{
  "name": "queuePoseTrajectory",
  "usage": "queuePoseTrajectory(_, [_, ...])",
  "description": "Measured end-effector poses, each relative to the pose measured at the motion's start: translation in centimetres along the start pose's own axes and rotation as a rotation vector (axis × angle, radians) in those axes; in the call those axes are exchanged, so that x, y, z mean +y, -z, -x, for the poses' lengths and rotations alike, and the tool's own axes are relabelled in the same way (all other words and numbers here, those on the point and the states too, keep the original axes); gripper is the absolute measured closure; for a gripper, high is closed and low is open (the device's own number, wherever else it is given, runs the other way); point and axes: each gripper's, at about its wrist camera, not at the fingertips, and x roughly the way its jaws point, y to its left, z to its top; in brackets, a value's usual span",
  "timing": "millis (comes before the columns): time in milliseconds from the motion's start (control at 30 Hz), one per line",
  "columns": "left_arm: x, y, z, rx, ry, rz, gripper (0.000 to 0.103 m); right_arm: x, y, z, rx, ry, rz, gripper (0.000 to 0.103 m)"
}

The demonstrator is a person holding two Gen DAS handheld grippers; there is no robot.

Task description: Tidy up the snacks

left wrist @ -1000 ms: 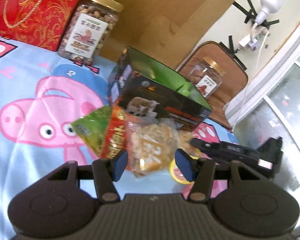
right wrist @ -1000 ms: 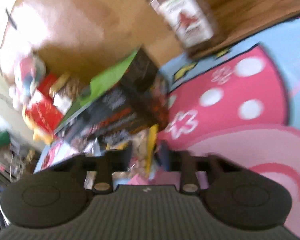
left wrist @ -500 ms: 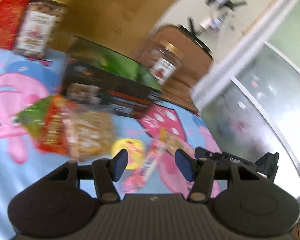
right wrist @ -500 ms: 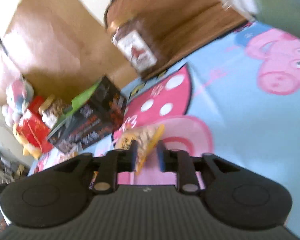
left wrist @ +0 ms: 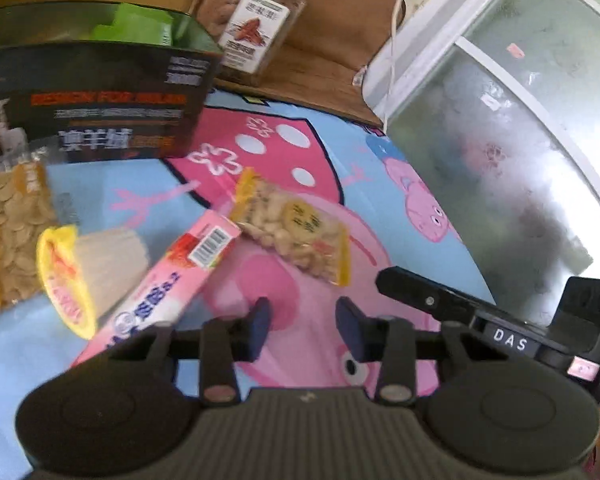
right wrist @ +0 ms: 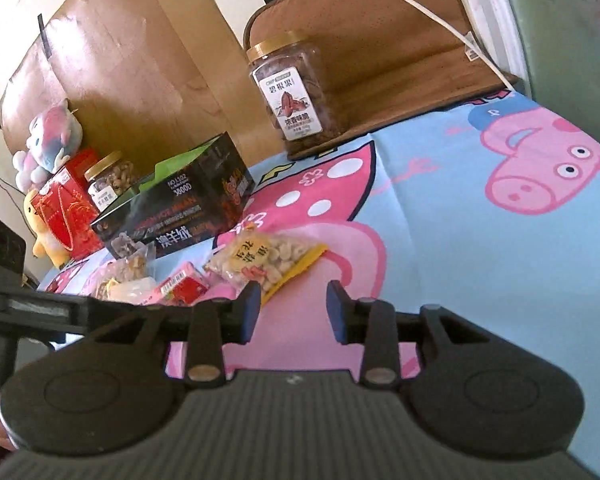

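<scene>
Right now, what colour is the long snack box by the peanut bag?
Pink, with a white barcode label, the long snack box; clearest in the left wrist view.

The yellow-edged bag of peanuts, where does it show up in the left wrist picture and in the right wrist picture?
Left wrist: the yellow-edged bag of peanuts lies on the cartoon-print cloth just above centre, its left end beside the pink box.
Right wrist: the bag lies left of centre, just beyond the gripper's left finger.
Shared landmark: the black carton stands behind the bag in both.
</scene>
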Motion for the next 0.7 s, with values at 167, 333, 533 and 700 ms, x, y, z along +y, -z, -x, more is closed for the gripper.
queuePoseTrajectory(167, [2.8,-1.0,2.5,-0.081,-0.082,0.075,0.061,-0.4,-0.2,-0.4,0.0,-0.03,-0.024,0.062])
queuePoseTrajectory(333, [2.5,-1.9,3.0,-0.113,-0.036,0.088,0.051,-0.1,-0.1,-0.5,0.002,-0.059,-0.027,0.062])
queuePoseTrajectory(533, [-0.1,-5.3,0.2,-0.113,-0.081,-0.01,0.039,1.4,0.1,-0.4,0.015,-0.036,0.077,0.058])
queuePoseTrajectory(700, [-0.4,-6.5,-3.3,-0.055,-0.15,-0.038,0.02,2.9,0.4,-1.5,0.042,0.036,0.203,0.052])
